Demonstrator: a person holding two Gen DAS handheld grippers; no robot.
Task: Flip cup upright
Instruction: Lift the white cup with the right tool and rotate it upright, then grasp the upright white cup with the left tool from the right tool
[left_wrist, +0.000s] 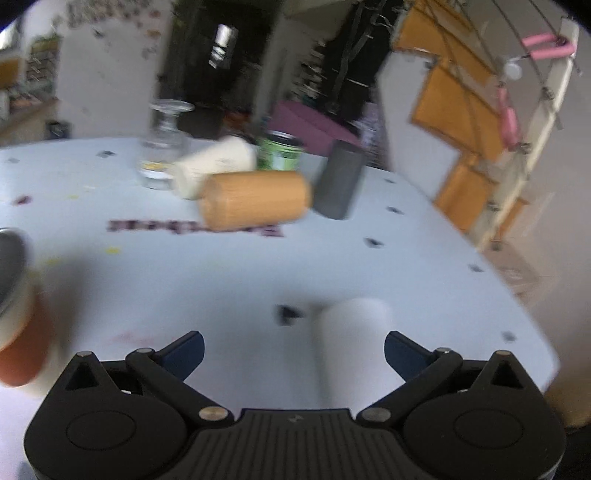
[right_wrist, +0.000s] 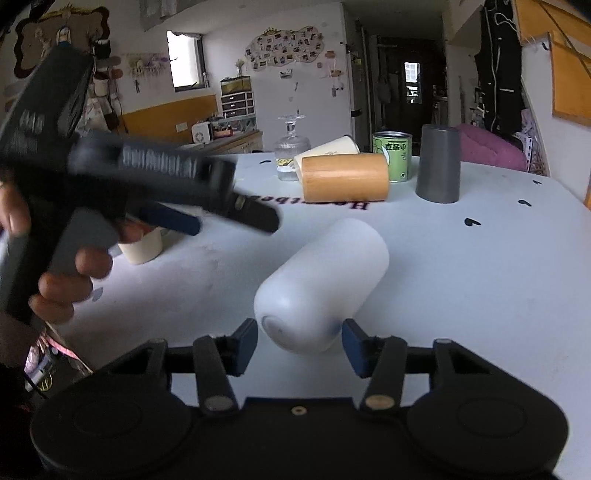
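A white frosted cup (right_wrist: 321, 284) lies on its side on the white table (right_wrist: 480, 295), its closed base toward my right gripper. My right gripper (right_wrist: 299, 345) is open, its blue pads on either side of the cup's base without touching it. In the left wrist view the same cup (left_wrist: 351, 350) shows blurred between the open fingers of my left gripper (left_wrist: 293, 350). The left gripper (right_wrist: 236, 218) also shows in the right wrist view, held in a hand, blurred, above the table left of the cup.
At the back lie a wooden cup (right_wrist: 345, 181) and a cream paper cup (right_wrist: 327, 149) on their sides, with a green can (right_wrist: 393, 155), an upside-down grey cup (right_wrist: 439, 168) and an upside-down glass (right_wrist: 291, 147). A cream-and-orange cup (left_wrist: 22, 343) stands at the left.
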